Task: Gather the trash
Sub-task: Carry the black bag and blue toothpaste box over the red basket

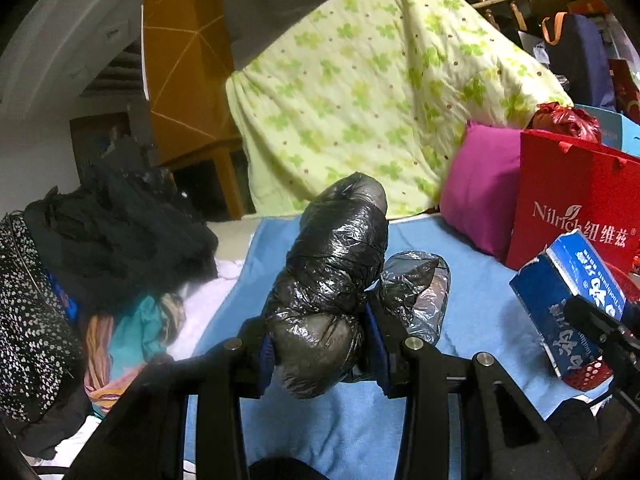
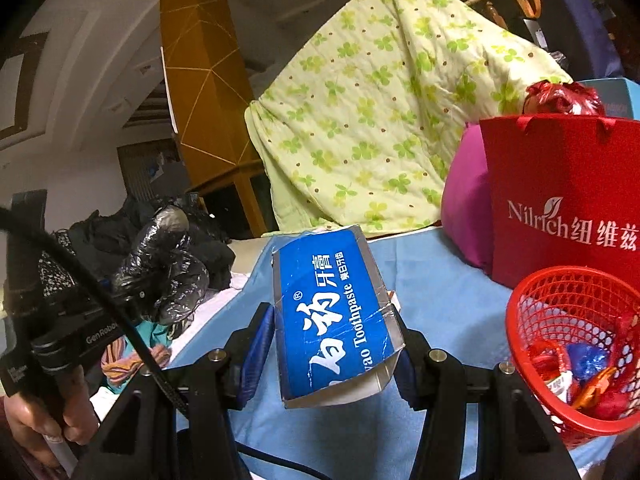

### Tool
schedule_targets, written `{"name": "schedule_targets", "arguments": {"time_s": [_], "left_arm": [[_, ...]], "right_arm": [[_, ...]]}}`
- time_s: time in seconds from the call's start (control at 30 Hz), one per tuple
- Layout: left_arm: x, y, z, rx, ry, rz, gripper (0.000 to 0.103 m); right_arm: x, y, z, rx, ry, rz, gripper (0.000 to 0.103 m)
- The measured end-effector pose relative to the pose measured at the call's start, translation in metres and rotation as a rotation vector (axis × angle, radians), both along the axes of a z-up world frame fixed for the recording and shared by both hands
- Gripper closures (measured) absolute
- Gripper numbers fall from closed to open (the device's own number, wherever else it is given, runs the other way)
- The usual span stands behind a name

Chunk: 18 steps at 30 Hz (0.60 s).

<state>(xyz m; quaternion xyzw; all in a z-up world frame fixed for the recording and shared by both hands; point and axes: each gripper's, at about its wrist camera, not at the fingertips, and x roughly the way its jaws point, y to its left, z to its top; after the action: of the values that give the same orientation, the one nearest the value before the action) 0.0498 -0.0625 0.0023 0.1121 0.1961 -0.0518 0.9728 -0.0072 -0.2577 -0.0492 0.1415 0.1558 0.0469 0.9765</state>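
Note:
My left gripper (image 1: 320, 350) is shut on a crumpled black plastic bag (image 1: 332, 280) and holds it above the blue sheet (image 1: 480, 304). The same bag (image 2: 168, 248) and the left gripper (image 2: 132, 294) show at the left of the right wrist view. My right gripper (image 2: 332, 354) is shut on a blue toothpaste box (image 2: 332, 320), held above the sheet; the box also shows in the left wrist view (image 1: 572, 296). A red mesh basket (image 2: 560, 300) with several wrappers inside stands at the right, just beside the box.
A red Nilrich paper bag (image 2: 560, 200) and a magenta pillow (image 1: 484, 196) stand at the back right. A green clover-print quilt (image 1: 360, 92) hangs behind. A pile of dark clothes (image 1: 112, 232) lies at the left. An orange pillar (image 2: 200, 80) rises behind.

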Motion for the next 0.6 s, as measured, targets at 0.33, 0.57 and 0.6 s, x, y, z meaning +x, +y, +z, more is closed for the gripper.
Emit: {"name": "schedule_targets", "arguments": {"time_s": [0.33,0.57,0.6], "left_arm": [[-0.026,-0.007,0.008,0.018,-0.034,-0.026,0.061],[-0.036,-0.019,0.013,0.032,-0.05,-0.048,0.06],[-0.037,-0.021,0.013,0.036,-0.052,-0.05,0.06]], "right_arm": [[-0.036,-0.012,0.025,0.011,-0.083,-0.035,0.046],[-0.052,-0.029,0.032,0.027,-0.118,-0.073,0.046],[-0.053,-0.03,0.032,0.031,-0.118,-0.076,0.046]]}}
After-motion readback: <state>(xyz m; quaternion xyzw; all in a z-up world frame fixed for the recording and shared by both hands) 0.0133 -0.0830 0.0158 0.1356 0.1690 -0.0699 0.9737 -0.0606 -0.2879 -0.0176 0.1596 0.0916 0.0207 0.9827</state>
